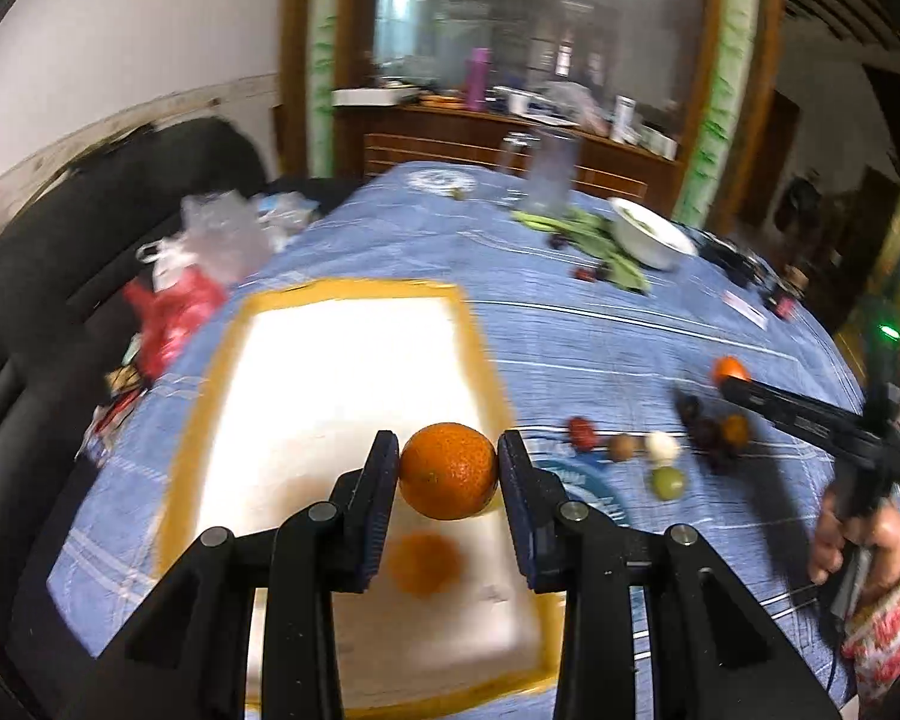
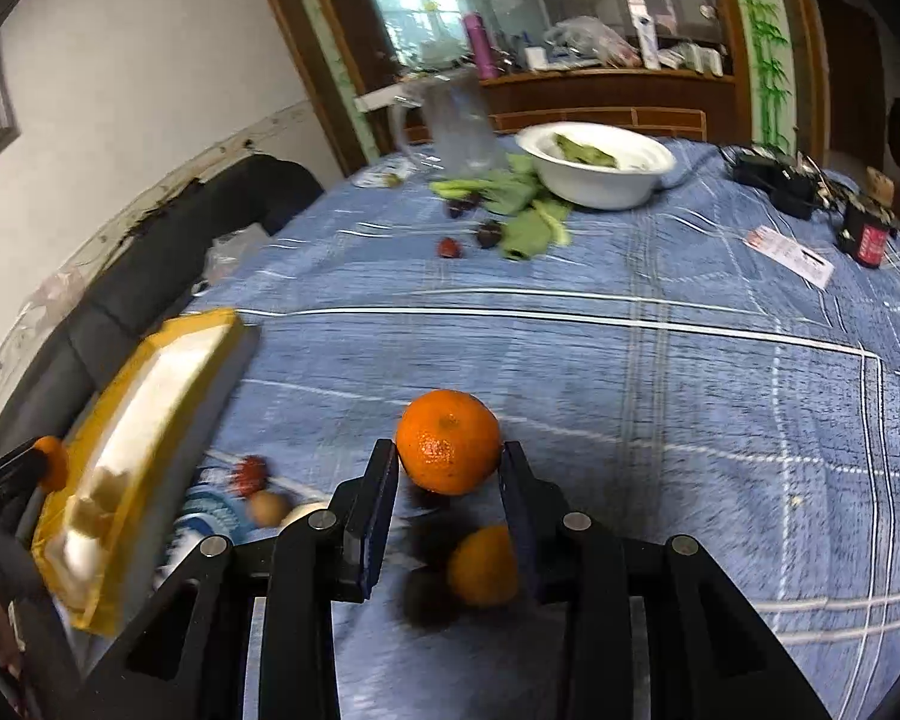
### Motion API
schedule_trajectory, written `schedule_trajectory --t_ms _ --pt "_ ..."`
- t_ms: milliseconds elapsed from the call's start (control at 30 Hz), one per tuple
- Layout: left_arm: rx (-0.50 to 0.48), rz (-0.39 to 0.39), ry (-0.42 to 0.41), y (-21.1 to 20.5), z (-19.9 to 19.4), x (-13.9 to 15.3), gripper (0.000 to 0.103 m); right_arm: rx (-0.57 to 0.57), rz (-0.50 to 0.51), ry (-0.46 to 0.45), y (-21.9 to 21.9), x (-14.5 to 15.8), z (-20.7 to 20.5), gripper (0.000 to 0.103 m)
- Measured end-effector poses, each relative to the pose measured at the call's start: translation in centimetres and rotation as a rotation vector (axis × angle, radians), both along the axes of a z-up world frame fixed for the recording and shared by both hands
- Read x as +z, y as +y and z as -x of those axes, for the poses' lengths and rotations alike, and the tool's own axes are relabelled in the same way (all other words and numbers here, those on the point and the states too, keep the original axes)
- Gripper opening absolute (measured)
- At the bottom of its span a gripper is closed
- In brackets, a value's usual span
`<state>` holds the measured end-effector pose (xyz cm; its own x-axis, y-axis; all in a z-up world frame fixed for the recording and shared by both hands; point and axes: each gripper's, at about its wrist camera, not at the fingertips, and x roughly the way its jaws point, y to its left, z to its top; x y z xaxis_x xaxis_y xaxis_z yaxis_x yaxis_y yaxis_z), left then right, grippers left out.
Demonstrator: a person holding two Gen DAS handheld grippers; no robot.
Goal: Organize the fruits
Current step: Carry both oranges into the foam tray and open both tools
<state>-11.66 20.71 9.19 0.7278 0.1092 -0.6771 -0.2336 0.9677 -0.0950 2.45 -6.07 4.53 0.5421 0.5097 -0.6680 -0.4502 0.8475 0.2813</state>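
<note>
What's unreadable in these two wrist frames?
- Dark fruits under the right hand-held gripper: right wrist view, blurred and partly behind its fingers; type unclear.
- Tray near edge: left wrist view, hidden by the left hand-held gripper.
- Bowl contents: mostly hidden by the rim.
- Small card: print too small.
</note>
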Motion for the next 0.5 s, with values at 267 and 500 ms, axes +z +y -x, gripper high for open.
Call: schedule_trajectory --t_ms 267,500 --pt "0.066 0.071 0.051 6.5 -0.3 -0.6 0.033 0.204 0.004 -0.022 7.7 3.5 4.9 0.038" --pt "0.098 0.236 0.135 10.9 -4.5 -3.0 0.033 0.382 0.066 0.025 17.9 3.3 6.9 0.038"
